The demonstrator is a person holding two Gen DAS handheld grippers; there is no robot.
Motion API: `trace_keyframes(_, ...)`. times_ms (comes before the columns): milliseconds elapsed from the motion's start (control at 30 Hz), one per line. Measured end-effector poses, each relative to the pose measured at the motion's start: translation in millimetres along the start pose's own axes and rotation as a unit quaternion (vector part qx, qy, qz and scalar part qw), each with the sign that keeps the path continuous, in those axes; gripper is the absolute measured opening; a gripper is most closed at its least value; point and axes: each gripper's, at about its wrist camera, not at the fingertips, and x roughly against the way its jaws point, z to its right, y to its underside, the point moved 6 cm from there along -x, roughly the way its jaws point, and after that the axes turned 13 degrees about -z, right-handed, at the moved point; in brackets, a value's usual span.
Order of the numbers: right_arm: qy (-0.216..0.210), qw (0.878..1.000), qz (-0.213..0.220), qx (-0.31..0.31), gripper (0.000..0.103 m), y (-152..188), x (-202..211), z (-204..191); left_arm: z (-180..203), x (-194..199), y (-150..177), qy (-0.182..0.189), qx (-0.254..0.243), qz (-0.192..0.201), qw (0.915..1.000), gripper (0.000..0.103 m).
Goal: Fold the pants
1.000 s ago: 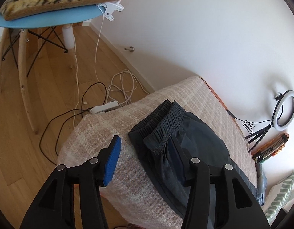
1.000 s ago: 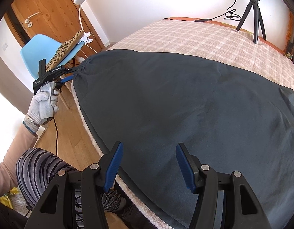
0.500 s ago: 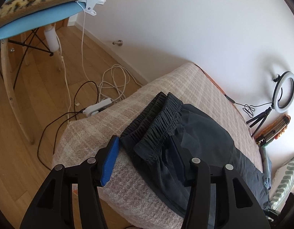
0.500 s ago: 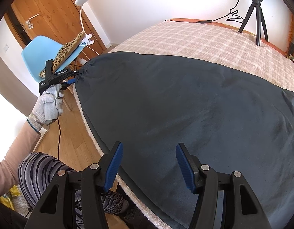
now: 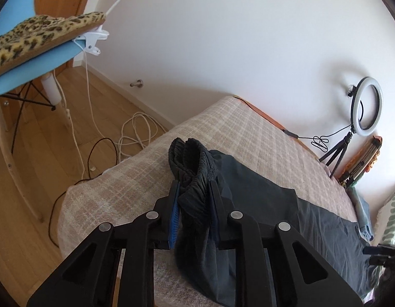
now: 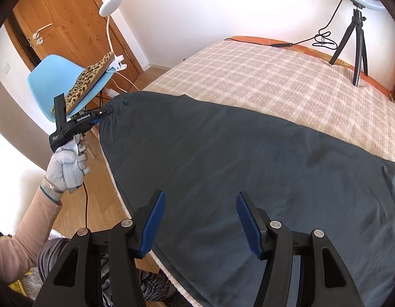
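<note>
Between the left tongs' pads: the bunched waistband (image 5: 191, 163) of the pants (image 6: 248, 168), pinched from both sides; jaws have just been closing, and the cloth now fills the gap.
Left tongs (image 5: 193, 204): clamped on the waistband, aimed down along the bed (image 6: 274, 84) from its corner; a gloved hand (image 6: 66, 166) carries them.
Right tongs (image 6: 200, 220): jaws apart, nothing between the pads; they hover over the near hem side of the pants, close to the bed's near edge, not touching cloth as far as the view shows.
Pants, place: spread flat on the checked bed, dark sheet of cloth running from the corner by the chair (image 6: 51, 81) toward the far right of the bed.
Long axis: waistband end at the left tongs, leg end off to the right, past the right tongs; the axis runs roughly along the bed's near edge.
Which hand is nearer: left already has the waist; right is the nearer one to the legs and the near edge.
Deciding relation: the right tongs sit above mid-cloth, so the leg edge lies ahead and to their right. To fold, I judge they must drop onto that edge before the waist is carried over.
Risk: waistband is thick and gathered; only part may be caught, so a layer could slip out on lifting.
Outward: ring light (image 5: 367, 106) on a tripod stands at the bed's far side, well clear.
</note>
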Motion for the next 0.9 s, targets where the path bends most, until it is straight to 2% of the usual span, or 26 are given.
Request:
trace_keyframes(133, -0.005, 0.999, 0.006, 0.038, 0.064, -51.3, -0.3, -23.7, 41.3, 8.0, 9.1, -0.018, -0.081, 0.021, 0.9963, 0.019)
trace_keyframes(233, -0.041, 0.998, 0.006, 0.051, 0.068, -90.4, -5.7, -47.1, 69.1, 5.4, 23.9, -0.021, -0.134, 0.022, 0.9905, 0.019)
trace_keyframes(367, -0.098, 0.993, -0.018, 0.057, 0.075, -133.9, -28.3, -76.9, 105.9, -1.0, 47.6, -0.033, -0.205, 0.026, 0.9779, 0.019)
trace_keyframes(500, -0.137, 0.987, -0.068, 0.050, 0.075, -155.4, -66.8, -97.4, 135.3, -9.6, 70.3, -0.046, -0.267, 0.028, 0.9623, 0.019)
trace_keyframes(567, -0.131, 0.986, -0.091, 0.051, 0.075, -158.8, -85.6, -104.5, 145.7, -14.5, 79.6, -0.057, -0.294, 0.028, 0.9538, 0.019)
trace_keyframes(667, -0.104, 0.985, -0.117, 0.072, 0.075, -159.6, -106.4, -113.1, 153.6, -19.4, 85.9, -0.060, -0.311, 0.030, 0.9481, 0.019)
trace_keyframes(900, -0.039, 0.981, -0.147, 0.125, 0.076, -155.4, -129.2, -119.7, 156.5, -22.9, 82.7, -0.054, -0.304, 0.034, 0.9506, 0.019)
